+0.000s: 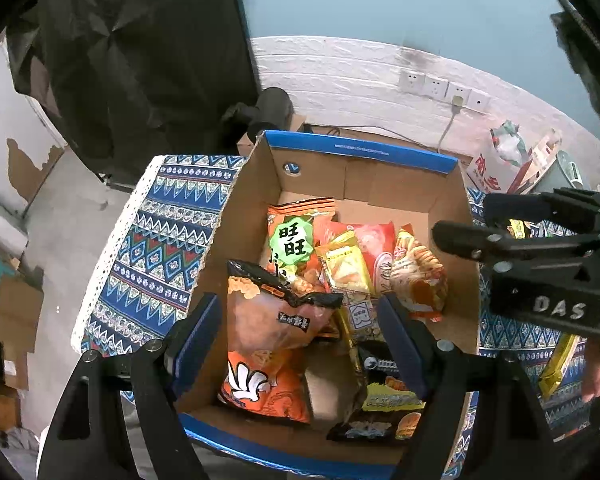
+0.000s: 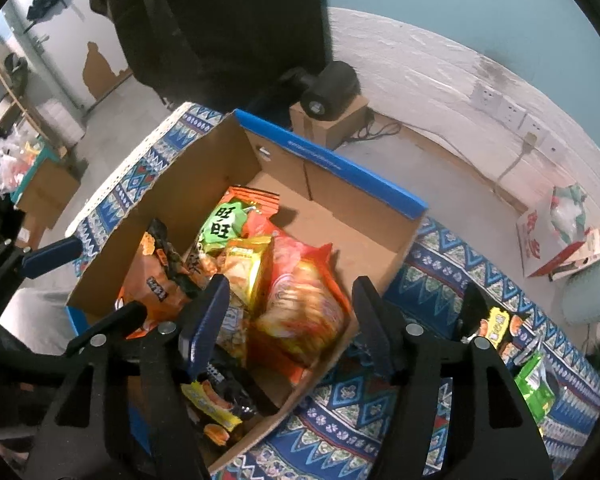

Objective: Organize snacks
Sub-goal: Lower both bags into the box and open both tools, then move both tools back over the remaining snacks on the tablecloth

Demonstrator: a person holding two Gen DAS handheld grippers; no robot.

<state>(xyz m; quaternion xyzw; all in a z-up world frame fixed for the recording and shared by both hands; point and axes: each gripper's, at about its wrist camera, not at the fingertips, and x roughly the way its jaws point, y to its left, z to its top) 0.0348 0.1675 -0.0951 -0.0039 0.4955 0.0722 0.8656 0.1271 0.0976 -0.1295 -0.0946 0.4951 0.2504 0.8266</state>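
From the left wrist, the left gripper point(image 1: 300, 336) is being held wide apart over the cardboard box point(image 1: 244, 208), empty, with a pink-and-black snack bag point(image 1: 272, 312) lying loose between its fingers — seemingly just dropped among the packets. "DAS" is being shown on the right gripper's body.

From the right wrist, the right gripper point(image 2: 290, 316) is being kept wide above an orange cracker bag point(image 2: 304, 308), gripping nothing — more snacks point(image 2: 536, 384) are waiting on the patterned cloth point(image 2: 440, 280).

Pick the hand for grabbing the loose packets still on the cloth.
Right, probably. The loose packets lie on the cloth beside the right gripper, outside the box. The left gripper hangs open over the box's far side.
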